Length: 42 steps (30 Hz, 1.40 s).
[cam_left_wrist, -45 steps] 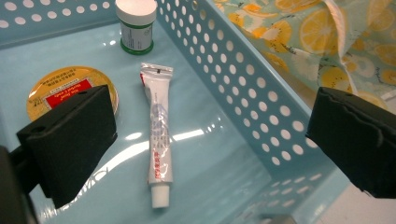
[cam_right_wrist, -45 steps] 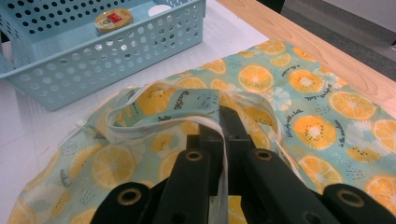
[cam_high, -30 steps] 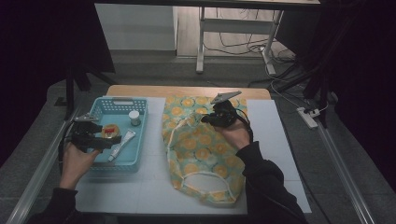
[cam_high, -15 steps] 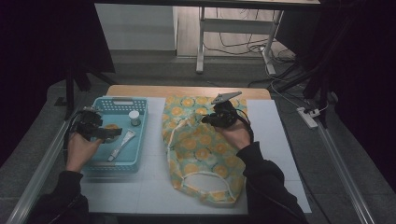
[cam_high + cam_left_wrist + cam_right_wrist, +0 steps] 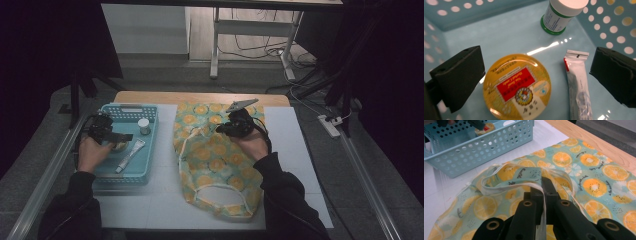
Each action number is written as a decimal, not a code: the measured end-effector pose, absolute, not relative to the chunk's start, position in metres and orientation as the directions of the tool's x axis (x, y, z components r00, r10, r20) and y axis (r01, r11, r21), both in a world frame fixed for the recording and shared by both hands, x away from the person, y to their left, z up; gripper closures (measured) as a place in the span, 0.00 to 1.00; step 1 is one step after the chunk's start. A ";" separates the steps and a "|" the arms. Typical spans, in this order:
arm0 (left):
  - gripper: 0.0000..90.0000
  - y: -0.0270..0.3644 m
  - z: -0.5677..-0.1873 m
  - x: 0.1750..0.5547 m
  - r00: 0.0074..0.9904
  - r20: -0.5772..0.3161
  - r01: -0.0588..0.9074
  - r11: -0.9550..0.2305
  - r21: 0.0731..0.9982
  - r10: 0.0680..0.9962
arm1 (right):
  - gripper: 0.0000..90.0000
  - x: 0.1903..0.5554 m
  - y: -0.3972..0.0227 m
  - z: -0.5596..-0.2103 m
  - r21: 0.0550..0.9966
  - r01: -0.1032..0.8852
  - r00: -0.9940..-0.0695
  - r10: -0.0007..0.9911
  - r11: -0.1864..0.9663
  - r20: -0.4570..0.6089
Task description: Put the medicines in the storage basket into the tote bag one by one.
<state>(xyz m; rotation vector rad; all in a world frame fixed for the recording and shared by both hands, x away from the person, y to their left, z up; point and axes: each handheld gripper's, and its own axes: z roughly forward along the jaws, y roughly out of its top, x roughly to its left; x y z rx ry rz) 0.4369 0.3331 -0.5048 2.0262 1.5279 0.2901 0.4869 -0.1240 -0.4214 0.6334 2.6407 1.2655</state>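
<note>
Left gripper is hanging over the blue basket at the left of the table, fingers spread wide. The round yellow tin with the red label is lying flat on the basket floor between them, nearer the one finger, neither pad touching it yet. Just beside the tin a white sachet tube is lying lengthwise, also inside the spread of the fingers. A small white-capped bottle with a green band is standing upright farther back, apart from both.

Right gripper is sitting over the far part of the fruit-print bag, which is lying flat in the middle of the table. Its fingers are pressed together, pinching the white cord handle at the bag's mouth and lifting that edge a little off the cloth.

Judgement: the step in hand looks like picking the tin out of the basket while the other hand is keeping the bag mouth raised for loading.

Next move is calling for:
- dropping the left gripper lower so the pads are flanking the tin's rim;
- shifting away from the tube so the closing fingers are not catching it as well;
- the tin is low and smooth-lidded, so it may slip unless gripped squarely.
</note>
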 end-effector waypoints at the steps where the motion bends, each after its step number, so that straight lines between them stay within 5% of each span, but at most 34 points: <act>1: 0.00 0.333 -0.506 0.439 0.321 -0.163 0.810 -0.182 0.557 0.933 | 0.99 0.487 -0.124 -0.422 0.771 0.310 -0.900 0.432 0.557 0.050; 11: 0.00 0.326 -0.513 0.451 0.330 -0.092 0.835 -0.244 0.494 0.940 | 0.99 0.486 -0.124 -0.424 0.767 0.313 -0.901 0.431 0.561 0.053; 28: 0.04 0.324 -0.519 0.457 0.261 -0.147 0.910 -0.192 0.369 0.954 | 0.99 0.486 -0.126 -0.428 0.766 0.317 -0.900 0.431 0.559 0.059; 36: 0.23 0.322 -0.520 0.454 0.255 -0.104 0.925 -0.211 0.318 0.961 | 0.99 0.486 -0.127 -0.428 0.767 0.317 -0.900 0.433 0.558 0.058; 42: 0.24 0.323 -0.519 0.454 0.238 -0.116 0.932 -0.193 0.307 0.964 | 0.99 0.486 -0.127 -0.428 0.767 0.320 -0.899 0.433 0.556 0.060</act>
